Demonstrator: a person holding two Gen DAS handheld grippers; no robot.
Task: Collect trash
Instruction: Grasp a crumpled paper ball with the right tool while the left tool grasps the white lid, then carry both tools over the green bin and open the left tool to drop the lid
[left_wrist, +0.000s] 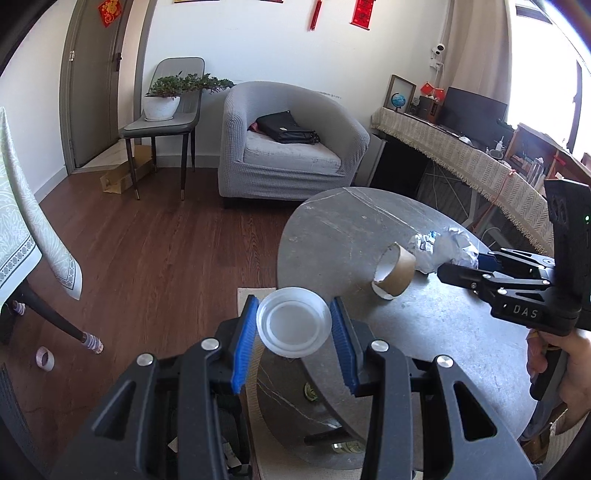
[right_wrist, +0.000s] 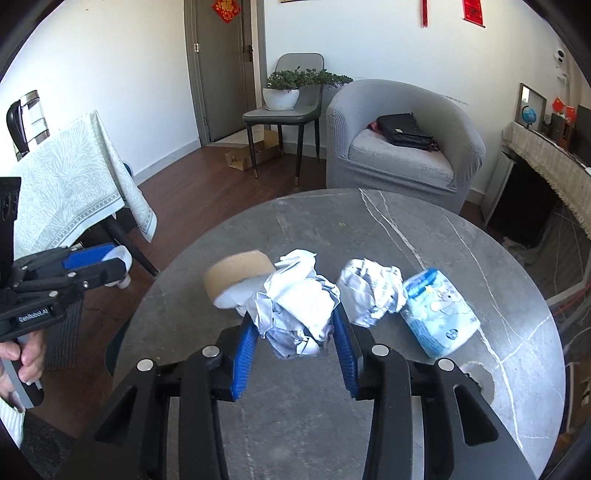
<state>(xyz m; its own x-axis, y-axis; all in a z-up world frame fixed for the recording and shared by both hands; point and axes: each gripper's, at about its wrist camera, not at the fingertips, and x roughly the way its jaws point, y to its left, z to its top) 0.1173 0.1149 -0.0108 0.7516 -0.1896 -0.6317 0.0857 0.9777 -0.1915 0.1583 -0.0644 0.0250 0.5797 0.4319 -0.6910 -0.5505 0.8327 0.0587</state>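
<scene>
Round translucent plastic lid (left_wrist: 293, 326) between ribbed pads (left_wrist: 244, 343)

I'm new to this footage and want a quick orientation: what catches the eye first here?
The left gripper holds a translucent plastic lid over the edge of the round grey marble table. The right gripper is closed on a crumpled paper wad on the table, with a cardboard tape roll just behind it and a second paper wad and blue tissue pack to its right.
</scene>
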